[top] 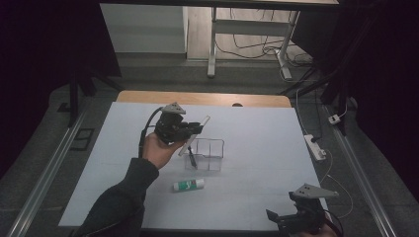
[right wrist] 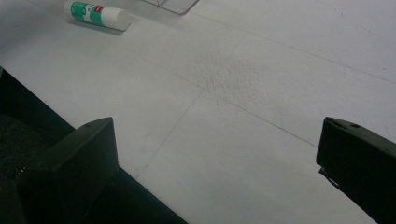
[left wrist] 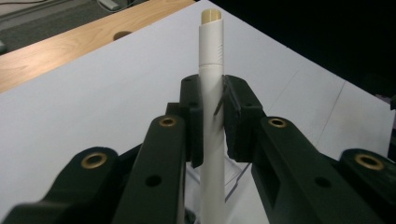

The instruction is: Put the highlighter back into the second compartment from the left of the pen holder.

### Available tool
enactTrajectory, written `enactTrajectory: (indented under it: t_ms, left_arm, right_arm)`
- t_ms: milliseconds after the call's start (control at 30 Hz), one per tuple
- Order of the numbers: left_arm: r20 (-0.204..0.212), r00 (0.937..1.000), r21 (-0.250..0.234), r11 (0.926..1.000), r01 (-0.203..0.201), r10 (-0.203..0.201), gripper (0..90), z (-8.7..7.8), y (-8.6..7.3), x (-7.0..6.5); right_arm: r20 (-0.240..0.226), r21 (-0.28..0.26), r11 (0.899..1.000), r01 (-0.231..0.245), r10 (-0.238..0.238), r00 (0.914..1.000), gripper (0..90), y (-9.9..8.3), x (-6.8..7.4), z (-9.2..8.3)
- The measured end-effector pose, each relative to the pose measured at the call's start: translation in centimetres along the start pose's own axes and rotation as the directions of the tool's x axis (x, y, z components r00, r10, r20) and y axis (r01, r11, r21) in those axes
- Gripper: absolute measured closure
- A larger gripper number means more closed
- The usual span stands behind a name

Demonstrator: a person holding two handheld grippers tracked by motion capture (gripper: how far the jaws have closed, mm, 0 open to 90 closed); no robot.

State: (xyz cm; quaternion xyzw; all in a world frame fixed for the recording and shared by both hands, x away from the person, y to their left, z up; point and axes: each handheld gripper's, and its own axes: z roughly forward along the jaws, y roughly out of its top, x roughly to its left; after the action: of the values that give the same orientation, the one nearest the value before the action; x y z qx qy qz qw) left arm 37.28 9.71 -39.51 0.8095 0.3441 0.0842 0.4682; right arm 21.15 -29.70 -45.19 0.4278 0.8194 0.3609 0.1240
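Above the clear plastic organiser box (top: 206,154) near the middle of the white tabletop (top: 257,133), the left hand-held gripper (top: 193,129) was clamped on a slim white pen with a tan end cap (left wrist: 211,88), holding it slanted over the box's left compartment, where a dark pen (top: 191,159) already leaned. To finish well, the pen's lower end should probably be brought inside the box wall before the jaws let go, so that it cannot slide out onto the surface. The right hand-held gripper (top: 291,216) rested at the near edge with its jaws wide apart and nothing between them. A green-and-white glue stick (top: 188,185) lay just in front of the box.
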Motion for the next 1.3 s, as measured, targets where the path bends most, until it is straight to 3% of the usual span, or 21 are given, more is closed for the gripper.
enactTrajectory:
  t_ms: [433, 733, 967, 1300]
  left_arm:
    - [-0.009, 0.9998, -0.037, 0.9992, -0.017, 0.017, 78.2, 3.0, 1.3, -0.3]
    - [-0.012, 0.9989, -0.036, 0.9982, -0.047, 0.046, 78.2, 5.1, 1.5, -0.8]
    - [-0.028, 0.9975, -0.008, 0.9979, -0.065, 0.065, 78.1, 6.2, 0.8, -0.9]
    - [-0.053, 0.9945, 0.045, 0.9951, -0.089, 0.091, 77.6, 6.2, -0.5, -1.3]
  right_arm:
    - [-0.006, -0.002, 1.0, -0.001, 0.001, 1.0, 0.0, -0.1, 0.0, -0.1]
    - [-0.01, -0.003, 1.0, -0.003, 0.003, 0.9999, 0.0, -0.1, -0.1, -0.1]
    - [-0.012, -0.005, 1.0, -0.004, 0.004, 0.9999, 0.0, -0.2, -0.1, -0.2]
    - [-0.012, -0.003, 1.0, -0.002, 0.002, 0.9999, 0.0, -0.2, -0.1, -0.2]
